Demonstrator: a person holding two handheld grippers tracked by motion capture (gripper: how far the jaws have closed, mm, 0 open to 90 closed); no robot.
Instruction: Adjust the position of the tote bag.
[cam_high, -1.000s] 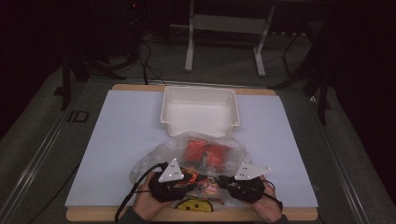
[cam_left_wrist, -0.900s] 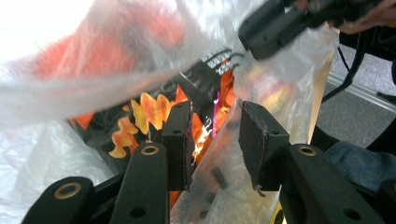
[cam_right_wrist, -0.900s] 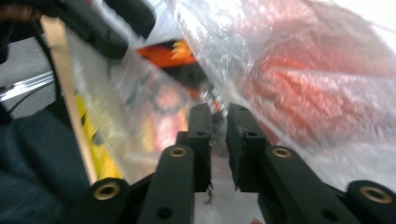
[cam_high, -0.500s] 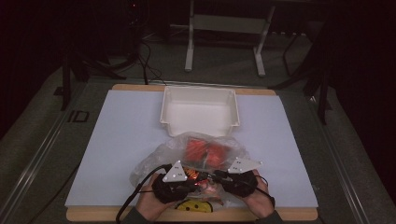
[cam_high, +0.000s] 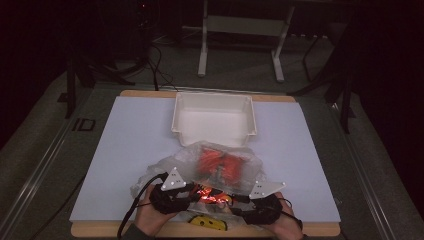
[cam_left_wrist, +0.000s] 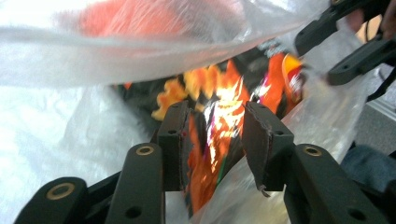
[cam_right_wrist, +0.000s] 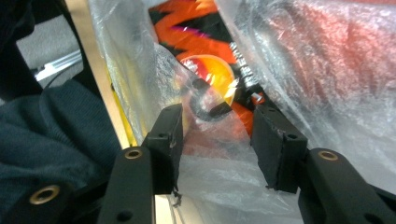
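Observation:
A crumpled clear plastic bag (cam_high: 215, 160) lies on the white sheet with red and orange packs inside. At its near end sits a shiny orange-and-black snack packet (cam_high: 212, 192). My left gripper (cam_high: 192, 192) and right gripper (cam_high: 237, 200) face each other across it. In the left gripper view the left gripper (cam_left_wrist: 212, 135) has just been opening, and the snack packet (cam_left_wrist: 219, 116) stands loose between its pads (cam_left_wrist: 175, 140). The right gripper (cam_right_wrist: 217, 140) has also just been opening, with only thin bag film (cam_right_wrist: 219, 163) sagging between its pads (cam_right_wrist: 275, 140).
A white tray (cam_high: 215, 97) stands just beyond the bag at the board's back. The white sheet (cam_high: 130, 145) covers a wooden board. A yellow object (cam_high: 205, 222) lies at the front edge between the hands. A dark sleeve (cam_right_wrist: 51, 135) is close on the right gripper's left.
The left gripper has shifted slightly left and the right gripper slightly toward the front edge. The bag and tray have stayed in place.

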